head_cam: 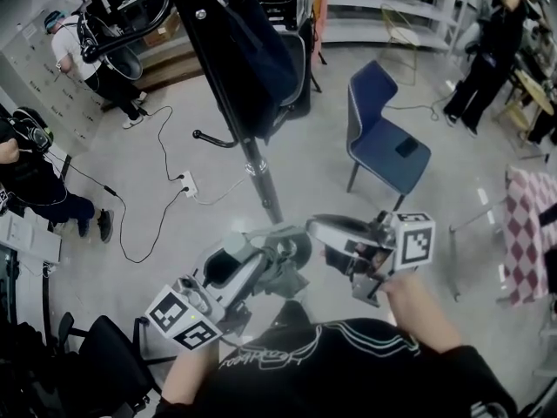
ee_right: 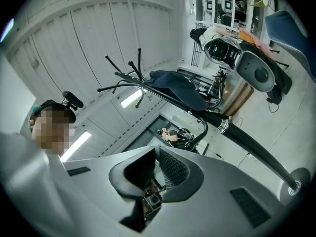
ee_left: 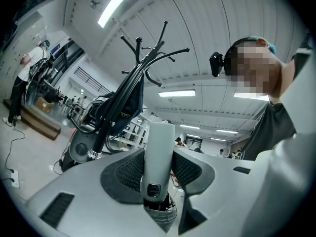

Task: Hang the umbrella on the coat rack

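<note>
- Nearest, the wearer's black top fills the lower edge of the head view, and both forearms are partly cut off.
- The left tool has black ribbed pads pinching the umbrella handle. The handle is a smooth pale grey cylinder with a small square button low down.
- Of the umbrella canopy, only a bunched grey fold under the handle shows, and the frame edge cuts off the rest. In the head view the umbrella is mostly hidden behind the tools.
- The right tool has its pads drawn almost together, leaving a slit. Nothing can be made out between them.
- The coat rack stands just beyond the tools, a black round pole. Its foot is hidden behind them and its top is cut off in the head view.
- Thin curved hooks fan out from its crown. The umbrella is held near the rack and is not on it.
- A dark blue cloth item drapes from the rack. I cannot tell whether it is a coat or a bag.
- Far right, a blue padded chair stands on thin legs on the grey floor.
- Far left, a white power strip lies with a black cable.
</note>
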`<state>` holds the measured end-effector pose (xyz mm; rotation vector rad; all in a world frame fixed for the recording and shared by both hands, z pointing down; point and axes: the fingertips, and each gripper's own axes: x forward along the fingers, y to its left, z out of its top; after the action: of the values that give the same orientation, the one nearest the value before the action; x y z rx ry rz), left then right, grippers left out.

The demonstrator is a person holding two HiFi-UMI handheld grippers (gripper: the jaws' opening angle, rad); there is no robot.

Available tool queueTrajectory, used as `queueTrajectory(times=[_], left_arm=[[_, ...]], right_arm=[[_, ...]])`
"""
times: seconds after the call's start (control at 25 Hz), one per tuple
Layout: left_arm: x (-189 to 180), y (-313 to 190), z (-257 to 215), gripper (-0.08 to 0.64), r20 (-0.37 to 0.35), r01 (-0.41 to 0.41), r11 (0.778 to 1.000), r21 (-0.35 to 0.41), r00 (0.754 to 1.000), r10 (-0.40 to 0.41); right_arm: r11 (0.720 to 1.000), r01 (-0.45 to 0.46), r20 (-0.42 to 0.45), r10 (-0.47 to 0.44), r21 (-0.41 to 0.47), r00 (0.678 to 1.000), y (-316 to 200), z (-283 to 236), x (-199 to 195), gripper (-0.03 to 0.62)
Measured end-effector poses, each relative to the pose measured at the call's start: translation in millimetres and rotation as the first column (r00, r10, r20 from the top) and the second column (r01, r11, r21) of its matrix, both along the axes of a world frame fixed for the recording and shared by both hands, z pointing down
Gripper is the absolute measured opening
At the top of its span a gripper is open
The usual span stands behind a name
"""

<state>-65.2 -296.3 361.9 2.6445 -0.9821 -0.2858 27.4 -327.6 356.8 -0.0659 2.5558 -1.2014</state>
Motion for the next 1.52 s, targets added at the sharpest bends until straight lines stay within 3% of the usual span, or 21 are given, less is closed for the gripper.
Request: queueTrajectory(times=[0.4,1.04,1.36,1.52], left_arm=[[-18.8,-23.3,26.2,0.161,-0.016,0.059,0.995,-0.080,0.998,-0.060],[-30.9,-53.6,64.8,0.162,-0.014,0.060,0.983,-0.173,0.998,-0.063],[-34.6,-68.1,87.8,0.164,0.009,0.071,0.973,-0.221,0.997,-0.071],[-31.8,-71.6,105.0,0.166,0.055,0.069,0.968,-0.242,0.997,-0.057]], right_arm=[[1.000,-0.005,-0.064,0.005,0.013,0.998,-22.5,7.8,-20.4,0.023],[0.999,-0.011,-0.103,0.006,-0.046,0.995,-49.8,35.3,-40.0,0.018],[0.995,-0.021,-0.114,0.010,-0.094,0.993,-62.6,52.7,-45.4,0.018],[0.993,-0.020,-0.117,0.007,-0.115,0.993,-65.5,62.5,-47.1,0.018]])
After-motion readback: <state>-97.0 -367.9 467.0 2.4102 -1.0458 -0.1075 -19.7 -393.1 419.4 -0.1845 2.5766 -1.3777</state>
